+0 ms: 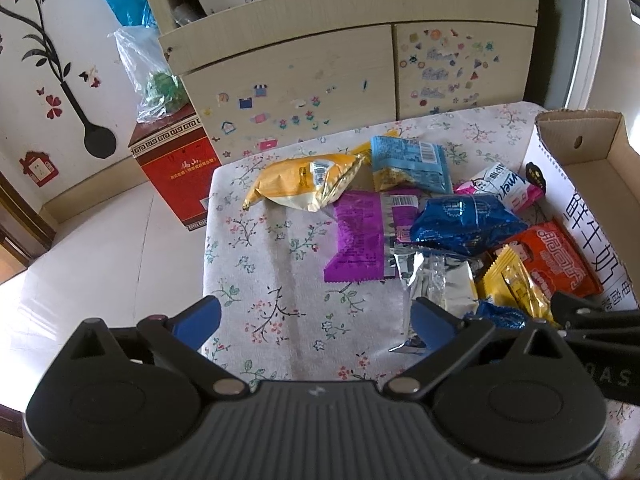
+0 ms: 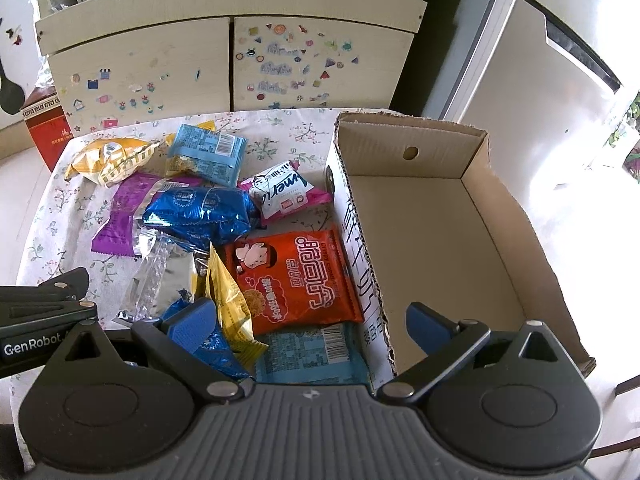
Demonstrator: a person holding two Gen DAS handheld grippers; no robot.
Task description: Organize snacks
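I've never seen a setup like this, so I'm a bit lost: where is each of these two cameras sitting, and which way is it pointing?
Left wrist view: sits on the left gripper, looking forward across the floral tablecloth; its open blue fingers show.
Right wrist view: sits on the right gripper, looking forward over the cardboard box; its open fingers and part of the other gripper show.
Both share the orange packet, the box and the stickered cabinet.
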